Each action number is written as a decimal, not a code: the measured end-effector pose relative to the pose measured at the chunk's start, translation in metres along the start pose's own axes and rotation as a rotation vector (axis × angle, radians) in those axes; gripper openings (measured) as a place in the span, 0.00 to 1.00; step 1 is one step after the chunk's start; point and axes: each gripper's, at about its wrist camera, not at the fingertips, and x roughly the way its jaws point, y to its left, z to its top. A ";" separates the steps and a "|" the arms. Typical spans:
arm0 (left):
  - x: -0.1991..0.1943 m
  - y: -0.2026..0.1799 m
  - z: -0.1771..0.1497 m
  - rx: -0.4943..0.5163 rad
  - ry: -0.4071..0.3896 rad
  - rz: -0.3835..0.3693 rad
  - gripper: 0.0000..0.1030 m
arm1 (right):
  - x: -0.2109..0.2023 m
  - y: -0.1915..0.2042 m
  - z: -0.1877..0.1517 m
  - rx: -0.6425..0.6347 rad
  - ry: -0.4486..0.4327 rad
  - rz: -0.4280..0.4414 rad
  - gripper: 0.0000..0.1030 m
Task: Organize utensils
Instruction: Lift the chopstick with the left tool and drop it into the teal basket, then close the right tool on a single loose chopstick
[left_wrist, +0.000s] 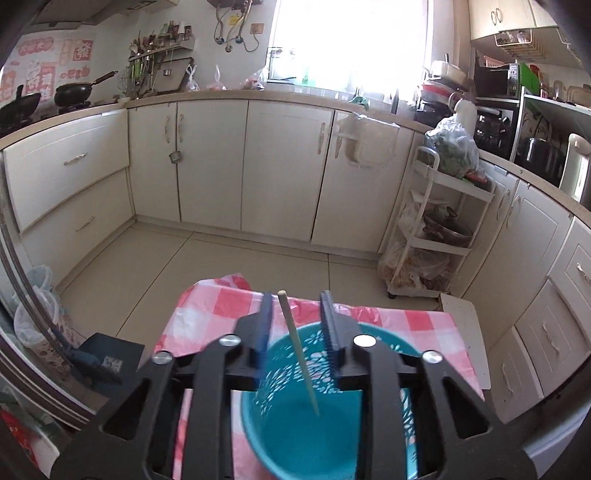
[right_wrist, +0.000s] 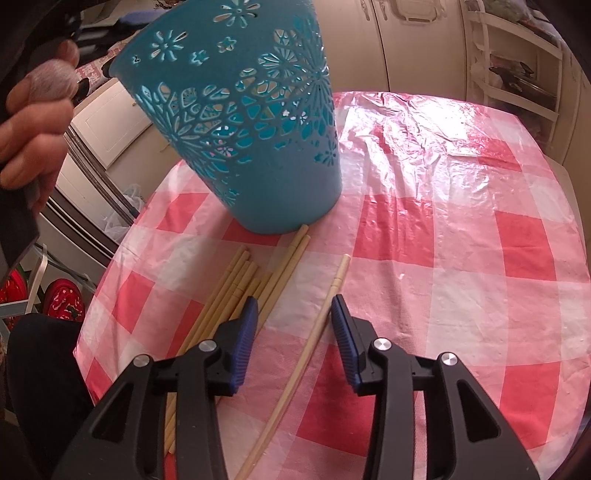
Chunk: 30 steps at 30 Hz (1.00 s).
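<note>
left tool apart above basket, chopstick inside | right tool apart, straddling lone chopstick

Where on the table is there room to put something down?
Plenty on the pink checked plastic tablecloth, right of the teal cut-out plastic basket and the lone wooden chopstick. It's crowded below the basket, where the bundle of wooden chopsticks lies beside the right claw.
</note>
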 end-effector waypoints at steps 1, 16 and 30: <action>-0.007 0.004 -0.003 0.001 -0.004 0.023 0.55 | 0.000 0.000 0.000 0.001 0.000 -0.001 0.40; -0.081 0.093 -0.075 0.011 0.048 0.108 0.80 | -0.002 0.007 -0.004 -0.064 0.019 -0.153 0.12; -0.061 0.132 -0.103 -0.108 0.106 0.061 0.82 | -0.007 0.026 -0.009 -0.209 0.179 -0.260 0.07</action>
